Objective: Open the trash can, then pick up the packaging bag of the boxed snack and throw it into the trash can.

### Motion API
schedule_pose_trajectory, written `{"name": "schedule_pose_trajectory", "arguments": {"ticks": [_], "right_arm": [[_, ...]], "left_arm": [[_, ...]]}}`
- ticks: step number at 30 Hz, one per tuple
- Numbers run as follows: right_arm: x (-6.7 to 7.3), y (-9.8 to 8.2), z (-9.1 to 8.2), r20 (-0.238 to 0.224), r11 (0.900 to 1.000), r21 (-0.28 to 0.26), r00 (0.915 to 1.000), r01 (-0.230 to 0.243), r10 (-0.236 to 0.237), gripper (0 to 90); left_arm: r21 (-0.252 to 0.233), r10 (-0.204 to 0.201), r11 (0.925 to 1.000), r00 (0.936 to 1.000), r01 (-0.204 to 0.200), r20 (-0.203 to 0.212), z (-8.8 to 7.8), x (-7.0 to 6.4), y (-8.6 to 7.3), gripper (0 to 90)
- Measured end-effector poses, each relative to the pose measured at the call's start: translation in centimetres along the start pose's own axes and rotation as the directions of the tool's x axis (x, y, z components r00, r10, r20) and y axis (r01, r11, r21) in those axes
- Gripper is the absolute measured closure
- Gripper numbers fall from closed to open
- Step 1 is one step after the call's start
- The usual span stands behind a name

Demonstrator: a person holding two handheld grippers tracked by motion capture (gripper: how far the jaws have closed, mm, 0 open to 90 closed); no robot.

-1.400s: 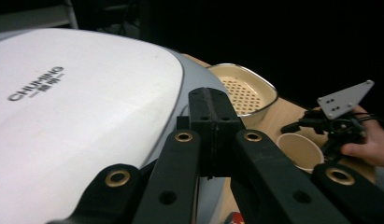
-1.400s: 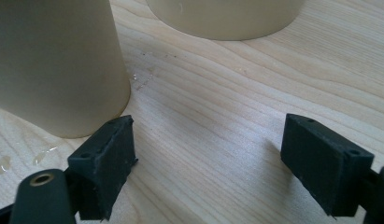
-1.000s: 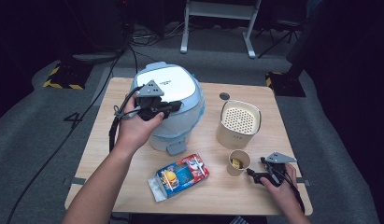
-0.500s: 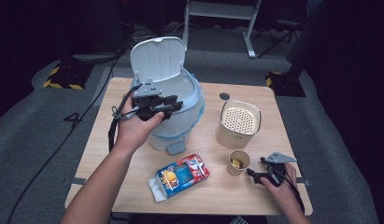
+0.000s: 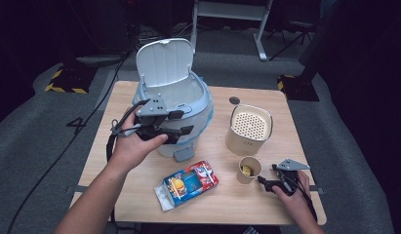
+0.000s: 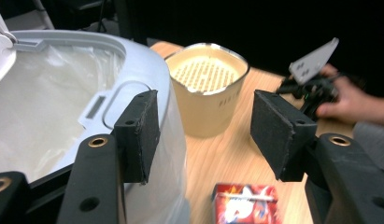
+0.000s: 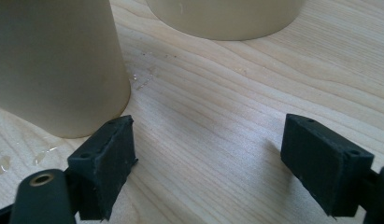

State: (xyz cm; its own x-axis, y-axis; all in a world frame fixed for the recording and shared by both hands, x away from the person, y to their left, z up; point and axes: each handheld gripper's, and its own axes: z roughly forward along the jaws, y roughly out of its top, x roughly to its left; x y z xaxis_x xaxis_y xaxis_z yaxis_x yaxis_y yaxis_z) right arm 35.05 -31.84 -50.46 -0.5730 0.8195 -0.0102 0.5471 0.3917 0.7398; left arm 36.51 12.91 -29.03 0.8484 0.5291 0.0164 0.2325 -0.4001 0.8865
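A pale blue-grey bin (image 5: 188, 109) is seen standing upright toward the far left of the worktop (image 5: 286, 122), its hinged lid (image 5: 165, 62) raised almost vertical at the back. The open mouth is lined with a translucent white bag (image 6: 45, 107), and a rounded rectangular latch is moulded into the front rim. The left gripper (image 5: 181, 127) is held just at that front rim; its fingers (image 6: 142, 133) have just been opening and are spread apart, with nothing clamped between them, one pad just beside the rim. The right gripper (image 5: 264, 181) is rested low on the worktop at the near right, its fingers (image 7: 108, 161) parted over bare wood, just beside a small paper cup (image 5: 250, 169). A cream perforated canister (image 5: 249, 129) is placed right of the bin, and a colourful carton (image 5: 187, 184) lies near the front edge.
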Motion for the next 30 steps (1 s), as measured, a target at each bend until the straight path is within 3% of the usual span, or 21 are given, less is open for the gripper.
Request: {"name": "schedule_pose_trajectory", "arguments": {"ticks": [7,14,17,19,21,30], "right_arm": [[0.0,0.0,0.0,0.0,1.0,0.0,1.0,0.0,0.0,17.8],[0.0,0.0,0.0,0.0,1.0,0.0,1.0,0.0,0.0,17.8],[0.0,0.0,0.0,0.0,1.0,0.0,1.0,0.0,0.0,17.8],[0.0,0.0,0.0,-0.001,1.0,0.0,1.0,0.0,0.0,17.8],[0.0,0.0,0.0,0.0,1.0,0.0,1.0,0.0,0.0,17.8],[0.0,0.0,0.0,-0.001,1.0,0.0,1.0,0.0,0.0,17.8]], "left_arm": [[0.026,-0.01,0.9996,0.9998,0.009,0.017,0.7,-1.3,-1.4,41.9],[0.093,-0.045,0.9947,0.999,0.044,0.01,1.8,-2.2,-4.2,40.7],[0.096,-0.054,0.9939,0.9985,0.053,0.007,2.1,-2.3,-5.4,41.9],[0.094,-0.083,0.9922,0.9964,0.082,0.012,2.6,-2.3,-6.4,42.8],[0.104,-0.111,0.9886,0.9937,0.108,0.017,3.3,-2.3,-7.4,43.5],[0.156,-0.141,0.9786,0.9895,0.135,0.031,6.8,-2.2,-11.3,47.4]]}}
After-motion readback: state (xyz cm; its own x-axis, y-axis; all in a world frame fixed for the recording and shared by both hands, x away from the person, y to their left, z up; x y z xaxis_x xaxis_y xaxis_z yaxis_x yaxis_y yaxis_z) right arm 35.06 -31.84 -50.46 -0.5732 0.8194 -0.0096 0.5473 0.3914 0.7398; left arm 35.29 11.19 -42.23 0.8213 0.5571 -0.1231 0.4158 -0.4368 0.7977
